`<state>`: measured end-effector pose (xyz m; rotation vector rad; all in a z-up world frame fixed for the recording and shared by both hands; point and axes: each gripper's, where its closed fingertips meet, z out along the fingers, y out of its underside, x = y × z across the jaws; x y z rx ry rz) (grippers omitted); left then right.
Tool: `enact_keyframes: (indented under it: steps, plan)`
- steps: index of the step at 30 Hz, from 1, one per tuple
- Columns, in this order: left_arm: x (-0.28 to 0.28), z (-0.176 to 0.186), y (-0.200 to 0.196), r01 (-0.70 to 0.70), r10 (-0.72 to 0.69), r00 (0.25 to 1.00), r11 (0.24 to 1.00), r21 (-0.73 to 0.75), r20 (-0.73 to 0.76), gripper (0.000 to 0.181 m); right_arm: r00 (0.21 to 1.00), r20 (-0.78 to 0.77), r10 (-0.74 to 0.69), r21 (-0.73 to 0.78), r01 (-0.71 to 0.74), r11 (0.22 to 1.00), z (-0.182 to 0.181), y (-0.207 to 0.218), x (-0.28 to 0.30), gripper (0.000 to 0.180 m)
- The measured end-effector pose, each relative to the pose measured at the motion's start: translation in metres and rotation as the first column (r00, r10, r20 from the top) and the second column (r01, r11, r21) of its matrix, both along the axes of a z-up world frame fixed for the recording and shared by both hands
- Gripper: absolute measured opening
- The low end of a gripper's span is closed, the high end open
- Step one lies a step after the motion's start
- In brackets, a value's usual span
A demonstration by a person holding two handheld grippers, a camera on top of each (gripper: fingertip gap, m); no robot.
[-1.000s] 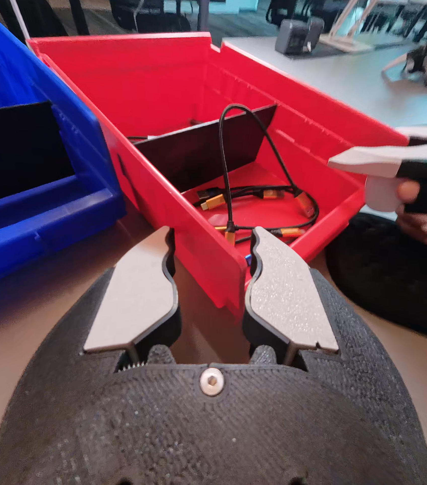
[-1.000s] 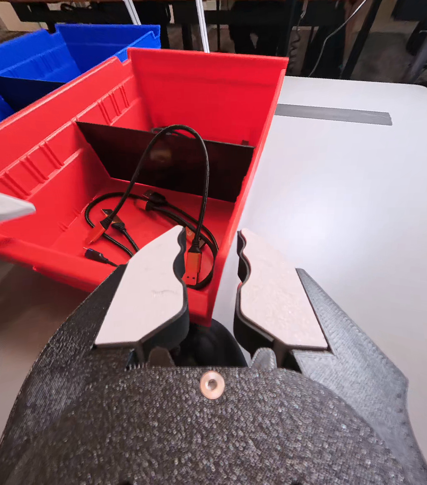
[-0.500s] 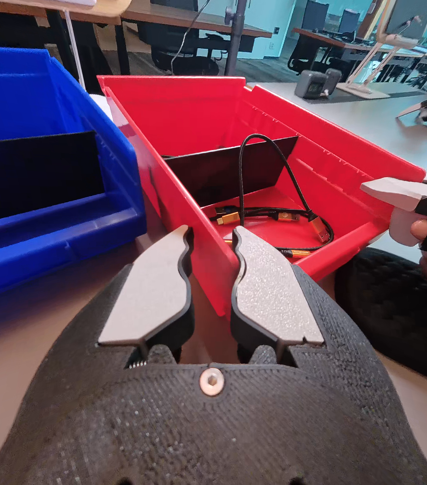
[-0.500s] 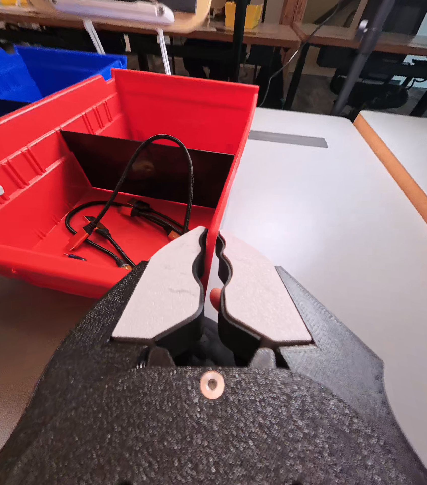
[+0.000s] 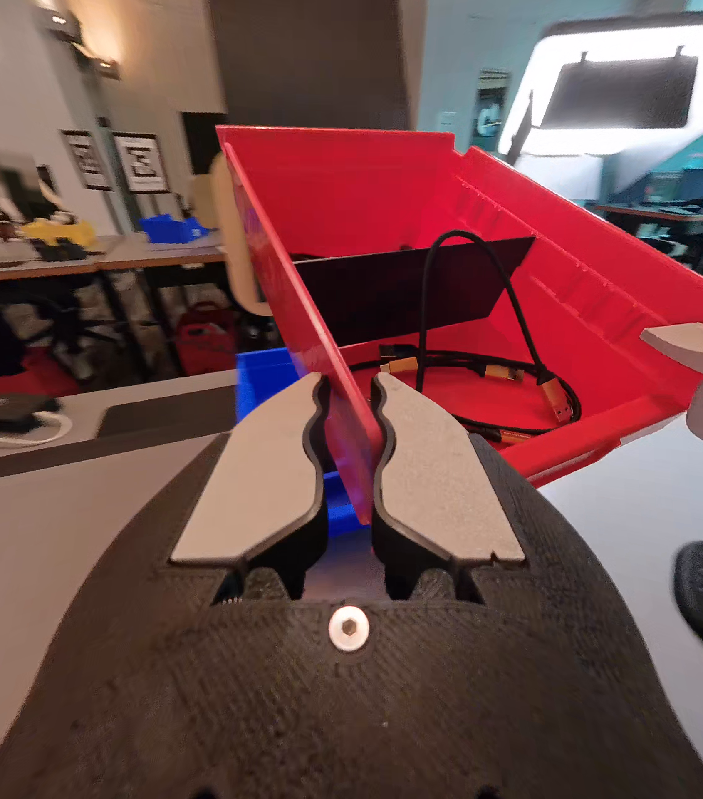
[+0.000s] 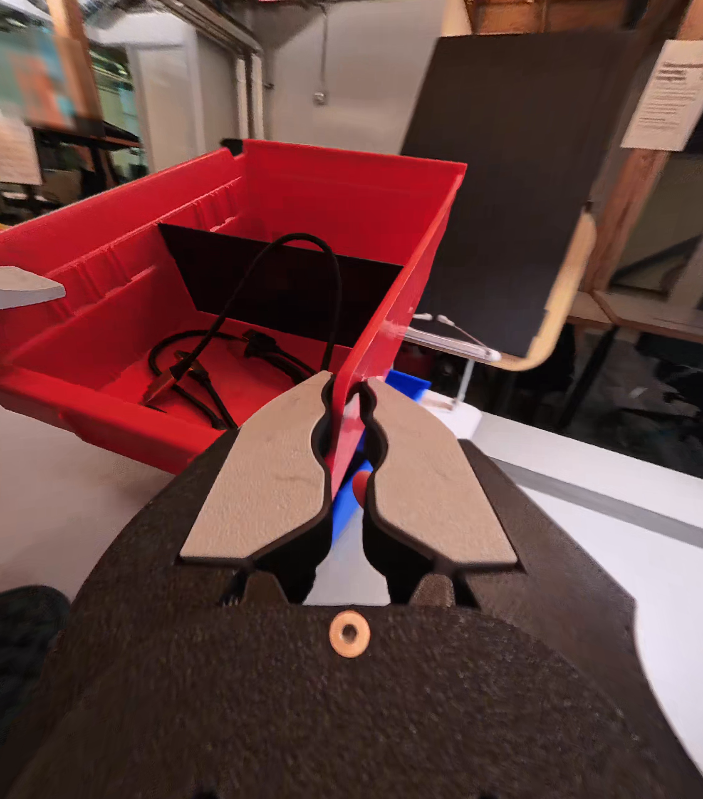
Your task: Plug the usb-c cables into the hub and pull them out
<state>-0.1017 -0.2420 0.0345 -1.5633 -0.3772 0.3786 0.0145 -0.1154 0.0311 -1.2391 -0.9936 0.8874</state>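
Observation:
A red bin (image 5: 362, 194) with a black divider (image 5: 384, 294) holds several black USB cables (image 5: 492, 372) with orange plugs, loose on its floor. My left gripper (image 5: 347, 380) is shut on the bin's left side wall. My right gripper (image 6: 347, 382) is shut on the right side wall of the bin (image 6: 341, 199). The bin hangs between them above the table, and the cables (image 6: 211, 376) lie in its front compartment. The right gripper's fingertip (image 5: 695, 350) shows at the right edge of the left wrist view. The left gripper's fingertip (image 6: 8, 285) shows at the left edge of the right wrist view.
A blue bin (image 5: 263, 380) sits below and behind the red bin and also shows in the right wrist view (image 6: 406, 382). The pale table (image 6: 600, 583) carries a grey tape strip (image 6: 600, 506). Desks, chairs and a dark board (image 6: 514, 173) stand in the room behind.
Both grippers closed on the red bin's side walls and lifted it off the table. The views have tilted up, so the room behind now shows.

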Motion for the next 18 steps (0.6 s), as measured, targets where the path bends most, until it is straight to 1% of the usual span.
enact_keyframes:
  steps: [2, 5, 8, 11, 15, 18]
  plan:
    - [-0.029, 0.004, -0.035, -0.091, 0.091, 0.996, 0.996, -0.007, -0.012, 0.017, 0.998, 0.012, 0.066, 0.001, -0.066, 0.998, -0.002, -0.026, -0.038, 0.009]
    - [-0.075, -0.006, -0.084, -0.221, 0.221, 0.975, 0.974, -0.039, -0.017, 0.013, 0.982, 0.060, 0.181, -0.041, -0.179, 0.983, -0.021, -0.068, -0.094, 0.011]
    - [-0.117, -0.031, -0.126, -0.309, 0.313, 0.950, 0.947, -0.091, 0.026, 0.010, 0.962, 0.111, 0.250, -0.059, -0.245, 0.968, -0.049, -0.106, -0.138, 0.012]
    - [-0.147, -0.063, -0.160, -0.374, 0.384, 0.921, 0.919, -0.126, 0.063, 0.008, 0.930, 0.188, 0.317, -0.088, -0.305, 0.948, -0.087, -0.138, -0.170, 0.013]
    - [-0.178, -0.110, -0.188, -0.407, 0.432, 0.895, 0.893, -0.191, 0.115, 0.006, 0.885, 0.290, 0.365, -0.105, -0.350, 0.931, -0.139, -0.166, -0.196, 0.015]
    - [-0.189, -0.149, -0.189, -0.386, 0.428, 0.887, 0.893, -0.230, 0.175, 0.007, 0.862, 0.353, 0.363, -0.133, -0.338, 0.932, -0.173, -0.164, -0.204, 0.014]
